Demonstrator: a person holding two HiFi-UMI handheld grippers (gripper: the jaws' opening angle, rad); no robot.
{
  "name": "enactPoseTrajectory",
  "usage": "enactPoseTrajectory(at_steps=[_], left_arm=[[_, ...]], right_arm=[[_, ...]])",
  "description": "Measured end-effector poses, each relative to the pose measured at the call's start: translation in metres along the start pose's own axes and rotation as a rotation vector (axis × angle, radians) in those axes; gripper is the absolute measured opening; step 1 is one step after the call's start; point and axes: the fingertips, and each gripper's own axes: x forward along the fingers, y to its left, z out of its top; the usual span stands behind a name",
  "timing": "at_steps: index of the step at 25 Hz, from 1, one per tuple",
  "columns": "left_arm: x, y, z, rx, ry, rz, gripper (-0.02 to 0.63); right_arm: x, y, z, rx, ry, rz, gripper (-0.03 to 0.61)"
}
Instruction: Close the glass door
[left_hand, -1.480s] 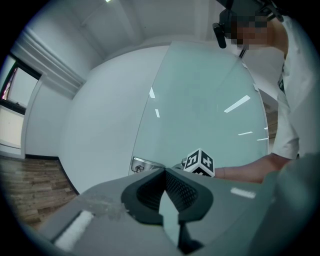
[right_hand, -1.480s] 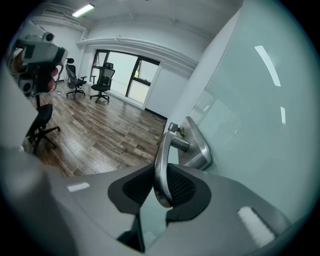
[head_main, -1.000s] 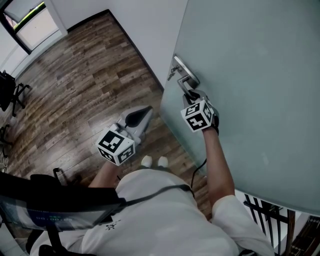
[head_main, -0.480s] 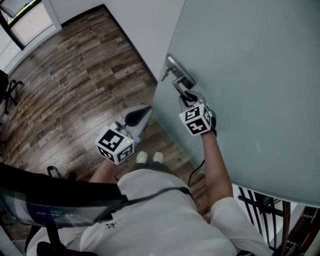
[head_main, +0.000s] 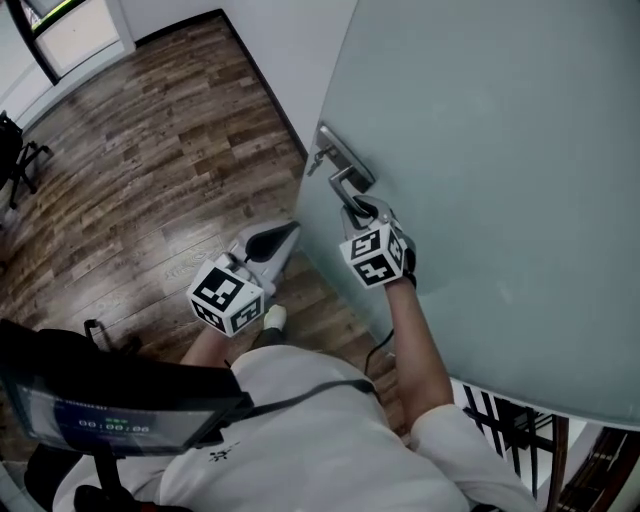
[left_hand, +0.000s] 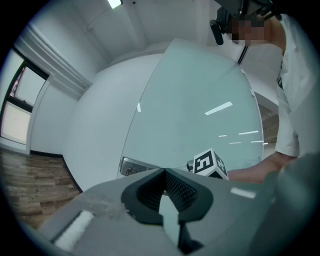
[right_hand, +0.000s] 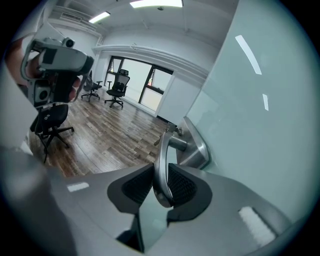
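My right tongs (right_hand: 160, 170) are clamped on the lever handle (right_hand: 159, 152) of the glass door (head_main: 500, 150), the metal bar pinched between both pads. My left tongs (left_hand: 164, 172) hang at about 8 o'clock of them, closed tip to tip with nothing inside, apart from the door. The lock plate (head_main: 335, 160) sits just beyond the handle at 11 o'clock. Past it lie wooden floor (head_main: 130, 150) and white wall (head_main: 270, 40). Office chairs (right_hand: 117, 87) stand far off by the windows (right_hand: 150, 85).

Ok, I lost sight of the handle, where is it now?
Head view, centre: the handle is on the door's left edge, gripped by the right tool.
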Motion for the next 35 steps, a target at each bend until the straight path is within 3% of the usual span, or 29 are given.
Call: enactPoseTrajectory(at_steps=[6,11,15,22,30,35], left_arm=[[-0.017,-0.059,0.008,0.003,-0.032,0.1,0.003],[-0.062,-0.103,-0.014,0.027,-0.041,0.175,0.003],[-0.065,-0.129,0.0,0.027,-0.052,0.266,0.003],[-0.143,-0.21,-0.043,0.024,-0.082,0.419,0.003],[-0.18,-0.22,-0.05,0.003,-0.075,0.579,0.003],[-0.185,-0.222,-0.058,-0.003,-0.074,0.622,0.003]], right_arm=[[-0.035,0.024,0.007,-0.013,-0.044,0.027,0.095],[-0.059,0.08,0.013,-0.021,-0.08,0.043,0.095],[-0.067,0.08,0.034,-0.013,-0.093,0.107,0.094],[-0.109,0.152,0.025,-0.005,-0.152,0.152,0.095],[-0.11,0.171,0.037,0.0,-0.188,0.223,0.094],[-0.111,0.18,0.031,-0.006,-0.206,0.256,0.092]])
